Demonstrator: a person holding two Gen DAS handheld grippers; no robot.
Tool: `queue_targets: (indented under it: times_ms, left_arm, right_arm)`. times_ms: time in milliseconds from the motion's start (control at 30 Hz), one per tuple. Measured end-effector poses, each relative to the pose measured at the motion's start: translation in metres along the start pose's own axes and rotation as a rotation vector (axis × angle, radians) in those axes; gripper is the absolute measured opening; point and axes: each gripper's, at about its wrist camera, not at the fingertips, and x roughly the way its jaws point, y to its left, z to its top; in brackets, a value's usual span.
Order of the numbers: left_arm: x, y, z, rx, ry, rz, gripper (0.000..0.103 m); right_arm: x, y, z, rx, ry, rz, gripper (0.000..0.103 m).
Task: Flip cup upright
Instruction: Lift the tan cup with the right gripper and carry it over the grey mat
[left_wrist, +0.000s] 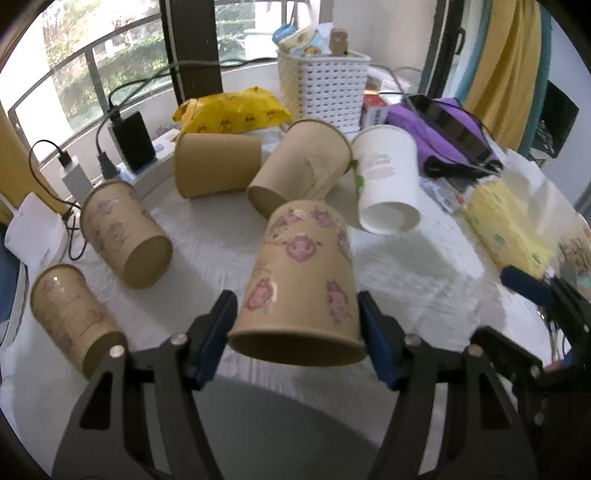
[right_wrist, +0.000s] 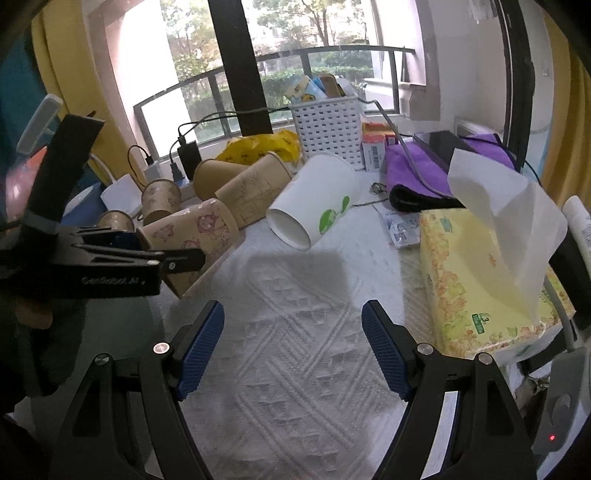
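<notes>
Left gripper (left_wrist: 297, 332): clamped on pig-print paper cup (left_wrist: 301, 280).
Right gripper (right_wrist: 293, 347): apart, empty.
Progress: cup lifted, tilted; uprighting pending.

1. Daylight is coming through a wide window (right_wrist: 280, 66); green trees are showing beyond its railing.
2. A dark post (right_wrist: 240, 62) is splitting the window.
3. Yellow curtain (left_wrist: 506, 62) is hanging at the right.
4. A white textured cloth (right_wrist: 295, 350) is covering the table.
</notes>
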Motion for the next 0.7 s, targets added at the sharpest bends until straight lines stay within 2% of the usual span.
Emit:
queue_targets:
  times_ms: [167, 267, 700]
  left_arm:
    - [-0.029, -0.002, -0.015, 0.032, -0.023, -0.013, 0.067]
    - [-0.048, -0.002, -0.03, 0.052, -0.034, 0.008, 0.067]
    - [-0.123, 0.018, -0.112, 0.113, -0.061, -0.053, 0.067]
  right_arm:
    - [-0.014, 0.015, -0.001, -0.013, -0.02, -0.011, 0.08]
    - [-0.021, 0.025, -0.004, -0.014, -0.023, -0.025, 0.08]
    - [-0.053, 0.089, -0.037, -0.004, -0.001, -0.057, 0.08]
